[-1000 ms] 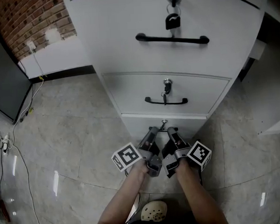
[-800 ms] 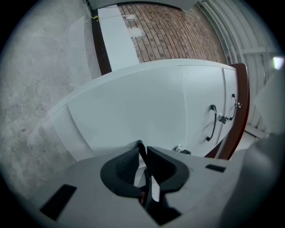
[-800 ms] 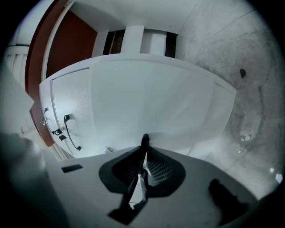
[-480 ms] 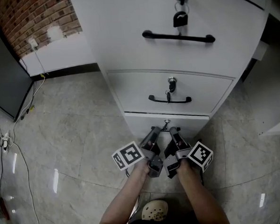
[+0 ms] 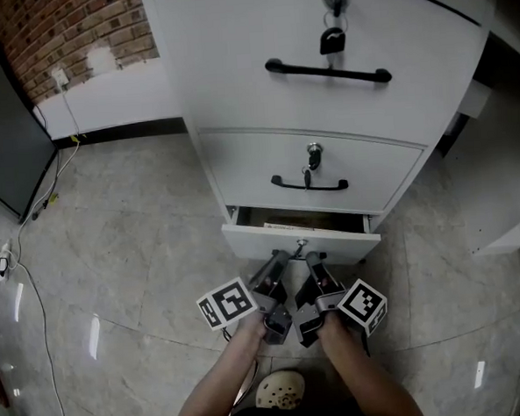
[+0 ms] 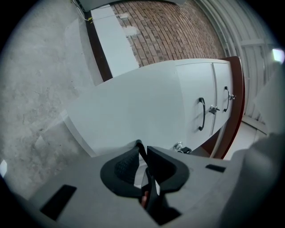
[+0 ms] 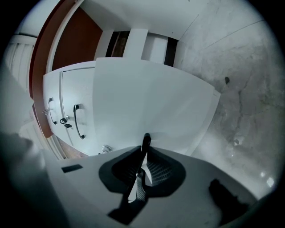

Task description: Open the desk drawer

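Desk drawer (image 5: 262, 240): lowest of three, stood partly pulled out over the glossy tiled floor (image 5: 131, 254), a dark gap open behind its white front. Nearest the camera, left gripper (image 5: 279, 258) and right gripper (image 5: 313, 258): lay side by side, each clamped shut on the drawer's thin black handle (image 7: 145, 140). Farther up: middle drawer (image 5: 372, 165) and top drawer (image 5: 233, 55), both closed, keys (image 5: 307, 166) hanging from each.

Overhead plus two close drawer (image 5: 262, 240) views
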Action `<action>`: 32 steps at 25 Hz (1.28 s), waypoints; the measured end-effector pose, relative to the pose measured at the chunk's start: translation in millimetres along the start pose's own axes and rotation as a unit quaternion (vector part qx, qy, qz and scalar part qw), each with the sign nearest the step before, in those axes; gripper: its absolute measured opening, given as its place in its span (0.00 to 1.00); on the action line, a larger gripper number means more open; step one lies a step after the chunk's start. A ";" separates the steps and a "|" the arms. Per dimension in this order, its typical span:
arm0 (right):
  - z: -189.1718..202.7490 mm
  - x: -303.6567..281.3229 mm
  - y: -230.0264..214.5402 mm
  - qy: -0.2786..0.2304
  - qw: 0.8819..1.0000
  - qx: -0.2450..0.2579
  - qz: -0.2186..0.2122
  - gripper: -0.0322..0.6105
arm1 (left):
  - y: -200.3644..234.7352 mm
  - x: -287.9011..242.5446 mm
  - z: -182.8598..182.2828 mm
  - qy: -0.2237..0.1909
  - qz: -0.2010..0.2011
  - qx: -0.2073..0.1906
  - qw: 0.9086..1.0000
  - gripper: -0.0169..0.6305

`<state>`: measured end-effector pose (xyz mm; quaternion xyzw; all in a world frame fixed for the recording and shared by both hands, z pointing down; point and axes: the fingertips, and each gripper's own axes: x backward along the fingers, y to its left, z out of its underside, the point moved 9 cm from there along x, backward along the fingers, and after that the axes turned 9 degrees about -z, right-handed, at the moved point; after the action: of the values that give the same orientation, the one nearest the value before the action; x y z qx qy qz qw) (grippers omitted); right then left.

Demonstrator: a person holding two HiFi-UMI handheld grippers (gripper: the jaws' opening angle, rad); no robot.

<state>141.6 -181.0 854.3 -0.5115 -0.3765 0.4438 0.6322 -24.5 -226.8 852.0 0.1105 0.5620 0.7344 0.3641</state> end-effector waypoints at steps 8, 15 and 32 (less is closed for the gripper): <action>14.5 26.6 8.0 0.019 1.000 0.005 0.015 0.13 | -1.5 27.2 19.0 0.005 -0.001 0.004 1.000 0.12; 29.0 46.0 14.4 0.045 0.999 0.003 0.027 0.13 | -3.7 50.5 29.3 0.018 -0.021 -0.021 0.999 0.13; 54.5 81.5 -5.8 0.085 0.994 0.011 0.074 0.15 | 17.9 78.9 59.5 0.054 -0.058 -0.063 0.995 0.14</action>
<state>118.2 -87.3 872.3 -0.5665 -0.2776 0.4484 0.6332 -53.9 -132.3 869.1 0.0146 0.5387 0.7512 0.3812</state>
